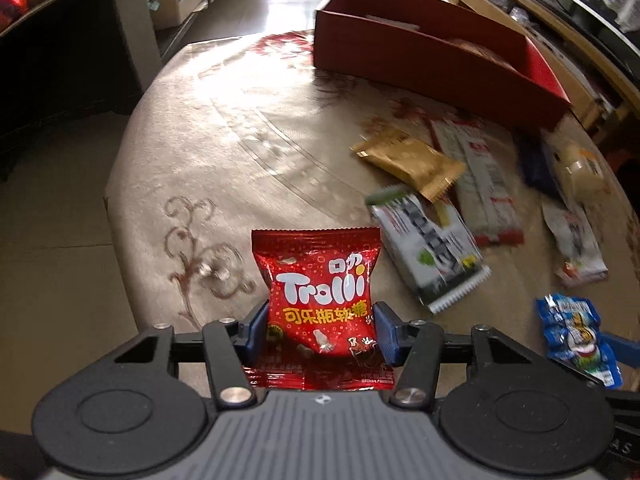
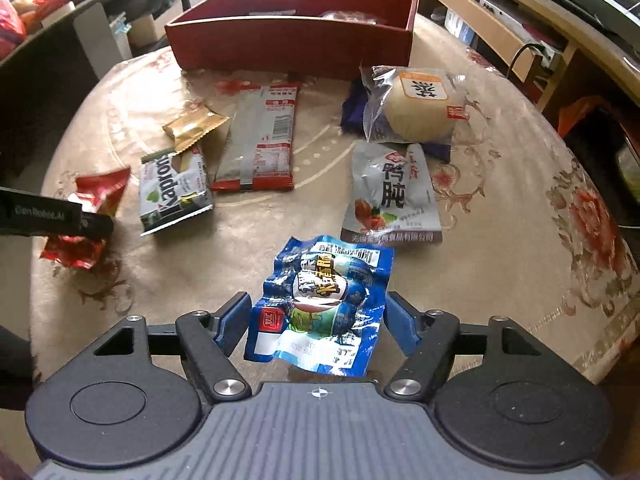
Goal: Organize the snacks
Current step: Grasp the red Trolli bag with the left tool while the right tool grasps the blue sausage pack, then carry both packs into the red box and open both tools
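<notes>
My left gripper [image 1: 320, 330] is shut on a red Trolli gummy packet [image 1: 320, 288] and holds it above the table; both also show at the left of the right wrist view [image 2: 86, 216]. My right gripper [image 2: 316, 320] has its jaws around a blue snack packet [image 2: 320, 304], and they look slightly apart from its edges. The blue packet also shows in the left wrist view [image 1: 576, 336]. A red open box [image 2: 288, 36] stands at the far side of the table; in the left wrist view it shows at the far right [image 1: 432, 56].
On the patterned tablecloth [image 2: 500, 208] lie a gold packet [image 2: 196, 126], a green-and-white wafer packet [image 2: 174, 190], a long grey-and-red packet [image 2: 260, 140], a white packet [image 2: 392, 196] and a bagged pastry [image 2: 416, 104] on a purple wrapper. Shelves stand at right.
</notes>
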### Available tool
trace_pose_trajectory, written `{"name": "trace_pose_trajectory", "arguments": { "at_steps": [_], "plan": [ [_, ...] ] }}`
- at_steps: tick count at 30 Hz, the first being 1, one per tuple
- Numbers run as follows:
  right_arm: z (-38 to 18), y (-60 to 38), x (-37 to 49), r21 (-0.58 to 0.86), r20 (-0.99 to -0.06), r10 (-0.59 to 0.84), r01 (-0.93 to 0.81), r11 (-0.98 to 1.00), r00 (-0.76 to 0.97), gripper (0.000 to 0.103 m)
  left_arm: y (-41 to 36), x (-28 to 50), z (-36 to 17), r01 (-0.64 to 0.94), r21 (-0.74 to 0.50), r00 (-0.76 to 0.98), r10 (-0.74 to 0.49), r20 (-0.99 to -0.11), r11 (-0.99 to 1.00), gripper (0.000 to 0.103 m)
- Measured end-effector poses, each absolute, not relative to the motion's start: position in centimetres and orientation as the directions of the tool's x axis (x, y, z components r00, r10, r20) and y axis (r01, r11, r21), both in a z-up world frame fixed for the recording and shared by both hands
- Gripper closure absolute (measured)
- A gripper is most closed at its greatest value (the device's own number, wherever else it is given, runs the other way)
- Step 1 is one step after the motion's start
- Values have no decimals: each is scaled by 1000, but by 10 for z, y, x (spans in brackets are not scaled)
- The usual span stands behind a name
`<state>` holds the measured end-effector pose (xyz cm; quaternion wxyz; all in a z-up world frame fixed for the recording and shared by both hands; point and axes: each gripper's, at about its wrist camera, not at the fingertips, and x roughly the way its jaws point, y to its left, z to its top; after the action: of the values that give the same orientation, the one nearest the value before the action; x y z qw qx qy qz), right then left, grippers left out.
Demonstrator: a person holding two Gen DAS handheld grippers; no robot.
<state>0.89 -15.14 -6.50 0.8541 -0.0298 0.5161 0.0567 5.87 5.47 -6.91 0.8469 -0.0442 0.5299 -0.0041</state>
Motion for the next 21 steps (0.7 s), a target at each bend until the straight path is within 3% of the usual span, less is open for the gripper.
{"name": "trace_pose_trajectory", "arguments": {
  "at_steps": [5,14,16,17,19,21],
  "plan": [
    [-78,-147,2,-29,-901,36,-144,989,432,25,43,48,-77,6,-28,427,-28,-904,1000,47],
    [-85,-146,16,-31,-905,23,-121,992,425,17,37,51,-83,-11,28,438,30,-899,1000,27],
    [-85,-147,18,-12,-908,33,-104,994,418,19,39,52,-83,-19,12,434,19,-900,1000,31],
    [-84,-147,17,-18,-906,30,-108,994,422,24,39,52,-82,-10,7,437,11,-899,1000,34],
    [-82,-142,15,-27,-904,30,-128,991,427,28,36,49,-80,11,10,445,5,-896,1000,49],
    [-82,-138,12,-46,-900,20,-141,989,435,28,34,47,-78,17,6,441,-2,-897,1000,50]
  ]
}}
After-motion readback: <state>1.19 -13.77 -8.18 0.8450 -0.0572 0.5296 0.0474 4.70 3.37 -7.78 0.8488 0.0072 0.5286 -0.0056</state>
